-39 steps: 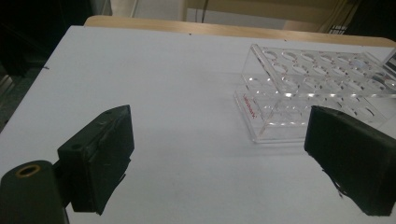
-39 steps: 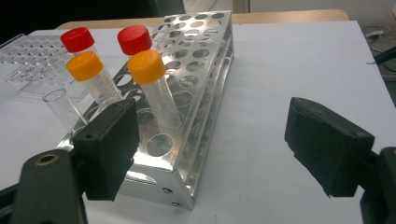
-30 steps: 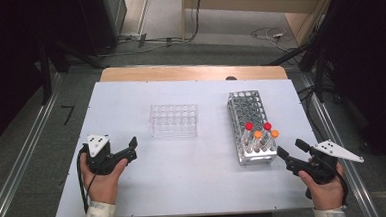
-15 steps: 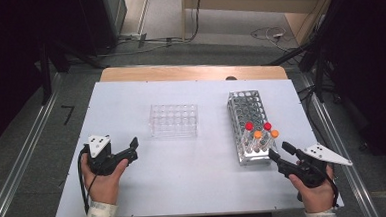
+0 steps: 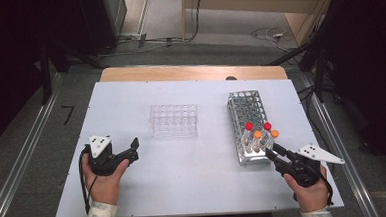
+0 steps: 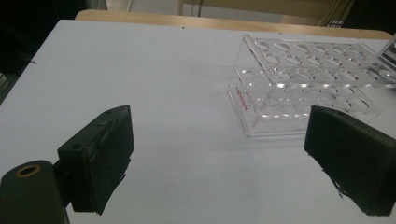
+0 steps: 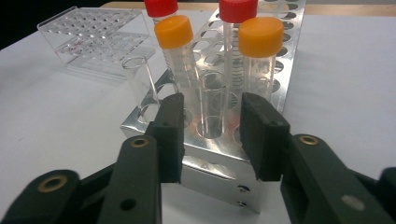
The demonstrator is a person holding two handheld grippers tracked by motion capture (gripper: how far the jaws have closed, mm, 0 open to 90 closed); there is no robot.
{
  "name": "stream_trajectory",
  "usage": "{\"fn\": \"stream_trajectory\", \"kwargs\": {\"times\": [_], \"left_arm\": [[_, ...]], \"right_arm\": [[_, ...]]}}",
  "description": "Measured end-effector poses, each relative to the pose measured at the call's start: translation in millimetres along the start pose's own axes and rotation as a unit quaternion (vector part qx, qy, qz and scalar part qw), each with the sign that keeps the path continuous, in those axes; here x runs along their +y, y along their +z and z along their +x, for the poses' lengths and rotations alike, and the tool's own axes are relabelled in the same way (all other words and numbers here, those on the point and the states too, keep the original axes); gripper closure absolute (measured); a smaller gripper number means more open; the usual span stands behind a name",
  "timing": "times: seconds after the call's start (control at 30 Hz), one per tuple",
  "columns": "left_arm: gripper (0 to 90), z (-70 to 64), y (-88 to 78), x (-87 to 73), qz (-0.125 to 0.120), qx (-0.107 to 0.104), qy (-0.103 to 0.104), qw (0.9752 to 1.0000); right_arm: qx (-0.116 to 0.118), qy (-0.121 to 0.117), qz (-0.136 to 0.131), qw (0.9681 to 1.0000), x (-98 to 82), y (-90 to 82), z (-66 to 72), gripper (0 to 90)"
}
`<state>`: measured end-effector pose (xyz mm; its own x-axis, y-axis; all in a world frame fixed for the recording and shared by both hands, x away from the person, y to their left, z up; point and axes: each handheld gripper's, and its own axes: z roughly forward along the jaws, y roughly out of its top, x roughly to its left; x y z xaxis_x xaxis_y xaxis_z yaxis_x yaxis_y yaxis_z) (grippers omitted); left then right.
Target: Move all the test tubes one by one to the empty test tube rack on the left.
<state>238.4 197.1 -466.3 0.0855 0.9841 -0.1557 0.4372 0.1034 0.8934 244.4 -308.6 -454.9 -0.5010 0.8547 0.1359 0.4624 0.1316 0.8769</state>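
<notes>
Because the uncapped glass test tube (image 7: pixel 212 105) is light, slick and fragile, it wants a gentle grip just below its rim where it stands in the metal rack's (image 5: pixel 244 106) near row, at 4 o'clock on the table (image 5: pixel 130 99). The right tool (image 7: pixel 210 128), held low and level at the rack's near end, has just been closing, jaws apart astride the tube without touching. The left tool (image 5: pixel 128 151) rests at 8 o'clock, jaws wide, aimed at the clear plastic rack (image 6: pixel 308 84).

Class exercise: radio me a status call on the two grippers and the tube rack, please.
Left gripper open, idle near clear rack. Right gripper jaws just narrowing, open, at uncapped tube in metal rack. Capped tubes crowd behind.
</notes>
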Motion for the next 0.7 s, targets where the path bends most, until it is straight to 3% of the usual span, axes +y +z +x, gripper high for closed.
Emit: {"fn": "stream_trajectory", "kwargs": {"times": [0.7], "left_arm": [[9.1, -1.4, 0.2, -1.0, -0.001, -0.002, -0.002, 1.0]], "right_arm": [[-0.006, -0.006, 0.0, 1.0, -1.8, 13.5, 0.5, 70.7]]}}
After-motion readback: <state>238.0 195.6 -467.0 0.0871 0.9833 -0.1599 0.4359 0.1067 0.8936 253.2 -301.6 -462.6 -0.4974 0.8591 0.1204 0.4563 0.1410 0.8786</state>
